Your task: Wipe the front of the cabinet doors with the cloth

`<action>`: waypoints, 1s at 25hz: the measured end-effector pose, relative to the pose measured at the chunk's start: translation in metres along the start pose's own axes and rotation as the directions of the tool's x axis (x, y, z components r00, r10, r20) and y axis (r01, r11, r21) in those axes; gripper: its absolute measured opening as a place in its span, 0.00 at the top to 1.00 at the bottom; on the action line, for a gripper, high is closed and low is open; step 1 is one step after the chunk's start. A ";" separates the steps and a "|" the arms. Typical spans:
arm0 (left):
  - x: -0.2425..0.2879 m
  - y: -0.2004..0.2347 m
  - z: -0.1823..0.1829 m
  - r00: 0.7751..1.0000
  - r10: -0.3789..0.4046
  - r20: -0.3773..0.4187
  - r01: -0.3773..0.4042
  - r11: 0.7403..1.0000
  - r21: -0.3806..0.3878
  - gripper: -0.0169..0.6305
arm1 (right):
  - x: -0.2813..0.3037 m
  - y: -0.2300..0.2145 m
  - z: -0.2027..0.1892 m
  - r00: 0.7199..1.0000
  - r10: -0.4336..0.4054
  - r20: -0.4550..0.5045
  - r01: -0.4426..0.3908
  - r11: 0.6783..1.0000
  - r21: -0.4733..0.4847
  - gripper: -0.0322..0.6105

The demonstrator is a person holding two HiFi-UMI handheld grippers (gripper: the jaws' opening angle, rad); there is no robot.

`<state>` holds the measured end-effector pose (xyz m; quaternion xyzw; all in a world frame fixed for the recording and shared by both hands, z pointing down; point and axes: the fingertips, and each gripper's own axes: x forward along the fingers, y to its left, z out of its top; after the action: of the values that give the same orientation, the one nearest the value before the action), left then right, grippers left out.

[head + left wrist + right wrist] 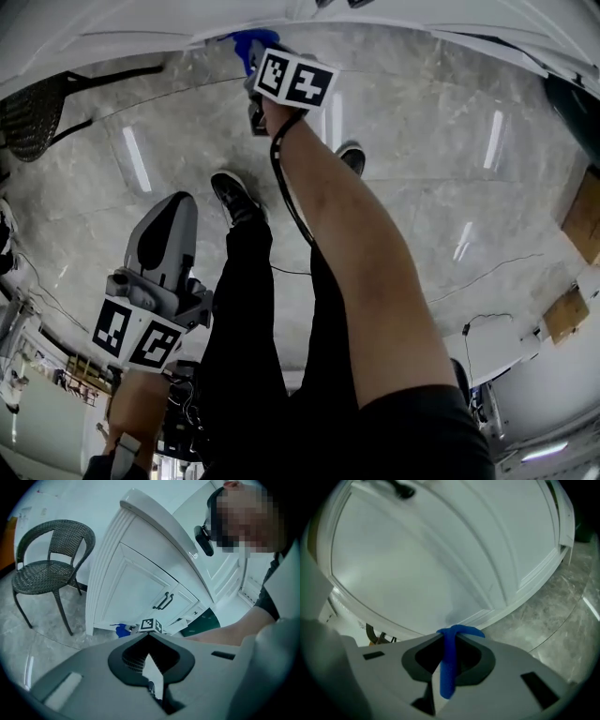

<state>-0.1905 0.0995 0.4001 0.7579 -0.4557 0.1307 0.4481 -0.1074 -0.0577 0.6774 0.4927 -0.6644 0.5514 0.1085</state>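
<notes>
Head view: R gripper (248, 58) at top of frame on outstretched arm, blue cloth (242, 42) at its tip by lower edge of white cabinet (122, 37); L gripper (178, 204) low at left, well apart from cabinet, over grey marble floor (422, 159). L gripper view: fingers (84, 667) together, nothing between; beyond them cabinet w/ black handles (162, 602), wicker chair (47, 569) beside it. R gripper view: fingers clamped on cloth, a blue strip between them, folded over at tips, touching bottom rail of door (417, 564).
</notes>
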 end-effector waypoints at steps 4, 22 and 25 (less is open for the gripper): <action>-0.032 0.032 0.001 1.000 0.028 0.013 -0.028 1.000 -0.012 0.98 | 0.042 0.064 -0.036 0.997 0.072 -0.040 -0.072 0.997 -0.007 0.86; -0.040 0.042 -0.005 0.998 0.062 0.001 -0.062 0.998 0.003 0.98 | 0.068 0.049 -0.003 0.997 0.078 -0.025 -0.080 0.994 -0.079 0.86; -0.023 0.021 -0.008 0.999 0.045 -0.012 -0.045 0.999 0.018 0.98 | 0.052 0.017 0.011 0.998 0.056 -0.001 -0.056 0.997 -0.061 0.86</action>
<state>-0.2184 0.1149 0.4023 0.7507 -0.4687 0.1494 0.4410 -0.1416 -0.0964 0.6980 0.4705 -0.6945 0.5336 0.1075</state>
